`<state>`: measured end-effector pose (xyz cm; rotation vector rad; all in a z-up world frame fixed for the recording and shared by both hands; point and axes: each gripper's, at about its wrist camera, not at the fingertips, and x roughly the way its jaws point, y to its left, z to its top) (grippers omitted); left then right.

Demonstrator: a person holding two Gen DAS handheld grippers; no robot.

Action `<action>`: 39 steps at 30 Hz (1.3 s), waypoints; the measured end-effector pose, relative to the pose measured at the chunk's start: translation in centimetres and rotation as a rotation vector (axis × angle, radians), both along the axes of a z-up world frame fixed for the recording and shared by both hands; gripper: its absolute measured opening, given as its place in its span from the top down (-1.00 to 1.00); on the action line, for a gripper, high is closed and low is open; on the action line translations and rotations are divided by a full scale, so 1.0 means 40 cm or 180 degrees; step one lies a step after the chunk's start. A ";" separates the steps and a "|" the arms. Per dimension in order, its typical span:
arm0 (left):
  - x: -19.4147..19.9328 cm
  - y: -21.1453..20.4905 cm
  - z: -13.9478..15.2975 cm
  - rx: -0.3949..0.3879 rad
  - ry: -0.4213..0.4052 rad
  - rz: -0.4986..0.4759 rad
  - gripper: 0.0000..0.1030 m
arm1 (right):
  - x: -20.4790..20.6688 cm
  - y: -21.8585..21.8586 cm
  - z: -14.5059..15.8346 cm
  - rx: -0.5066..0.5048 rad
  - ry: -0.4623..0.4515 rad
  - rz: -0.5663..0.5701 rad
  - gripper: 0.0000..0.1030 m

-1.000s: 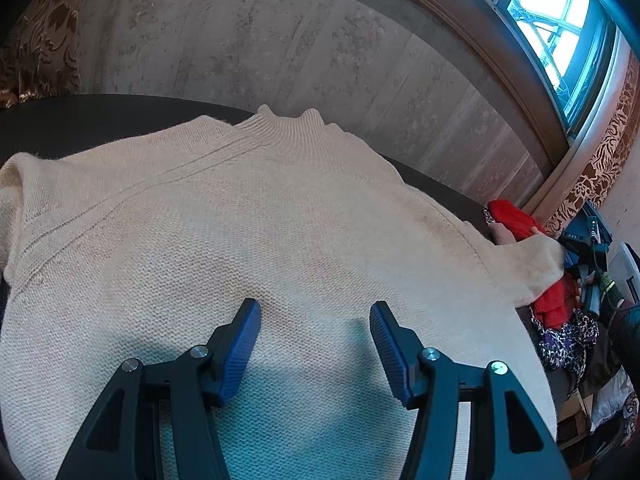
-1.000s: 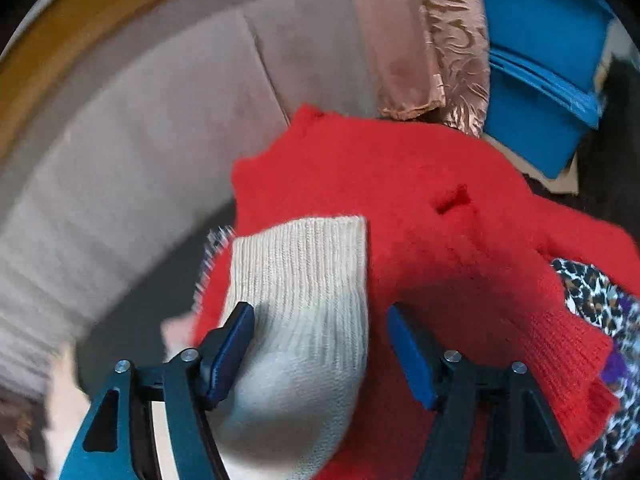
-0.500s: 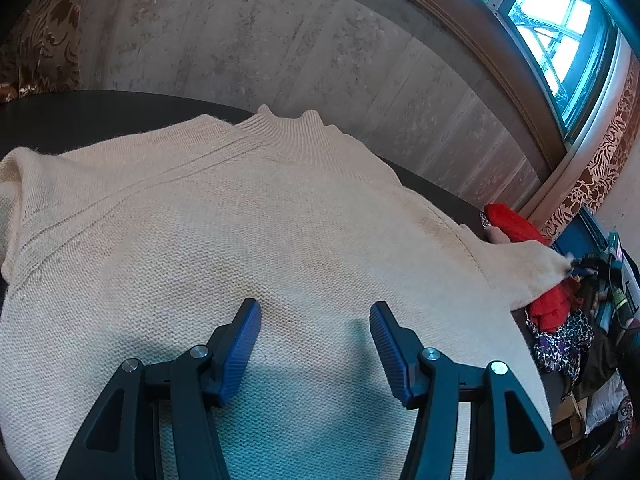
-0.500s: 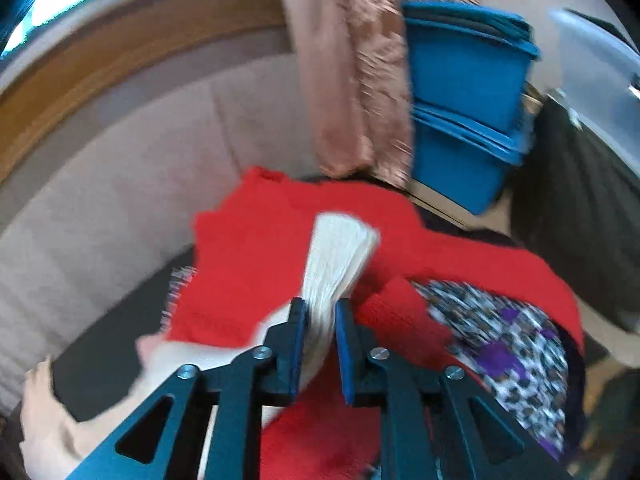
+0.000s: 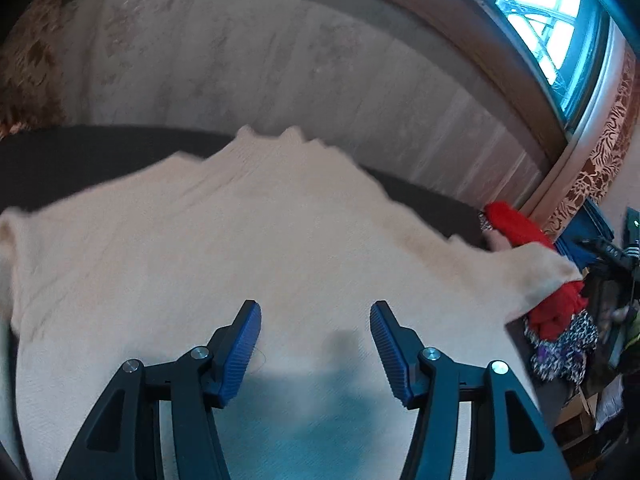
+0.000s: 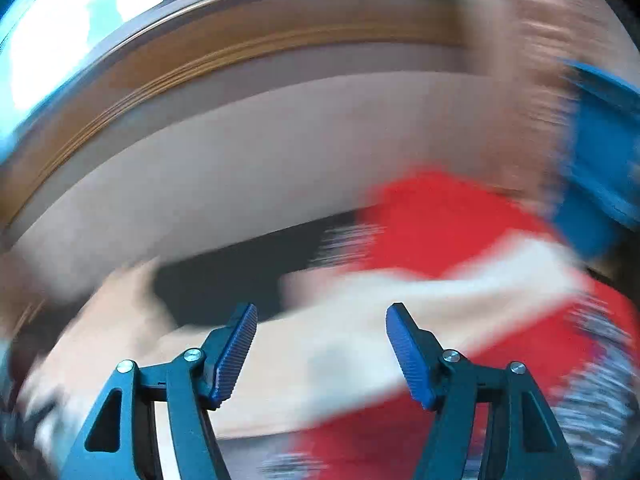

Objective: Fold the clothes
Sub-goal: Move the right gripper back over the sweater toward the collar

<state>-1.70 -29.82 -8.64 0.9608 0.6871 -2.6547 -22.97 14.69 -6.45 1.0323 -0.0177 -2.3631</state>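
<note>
Left gripper (image 5: 315,350): two black plastic finger arms with triangular cut-outs, entering the frame from 6 o'clock. Each arm carries two round silver screw heads on its top face. Blue ribbed pads (image 5: 240,354) line the inner faces, tapering toward 12 o'clock.

Right gripper (image 6: 321,354): same build, its frame looking dark teal-blue in this light; triangular cut-outs, two silver screws per arm, blue ribbed pads (image 6: 234,354) on the inner faces. Background is motion-blurred; the gripper itself is sharp.
</note>
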 end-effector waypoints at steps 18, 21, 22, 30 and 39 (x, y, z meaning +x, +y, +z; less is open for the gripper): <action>0.003 -0.065 -0.082 -0.0292 -0.0363 0.0301 -0.12 | -0.066 -0.330 -0.298 -0.0449 -0.0633 0.0384 0.85; -0.015 -0.067 -0.077 -0.0346 -0.0462 0.0297 -0.12 | -0.067 -0.321 -0.305 -0.0514 -0.0676 0.0385 0.85; -0.022 -0.072 -0.073 -0.0344 -0.0486 0.0289 -0.13 | -0.067 -0.321 -0.303 -0.0478 -0.0656 0.0381 0.85; -0.024 -0.190 -0.023 -0.0252 -0.0397 0.0498 -0.13 | 0.095 -0.425 -0.164 0.0028 0.0044 0.0942 0.10; 0.007 -0.279 -0.092 -0.0438 -0.0652 0.0646 -0.13 | 0.204 -0.538 -0.238 0.0316 -0.0114 0.1474 -0.17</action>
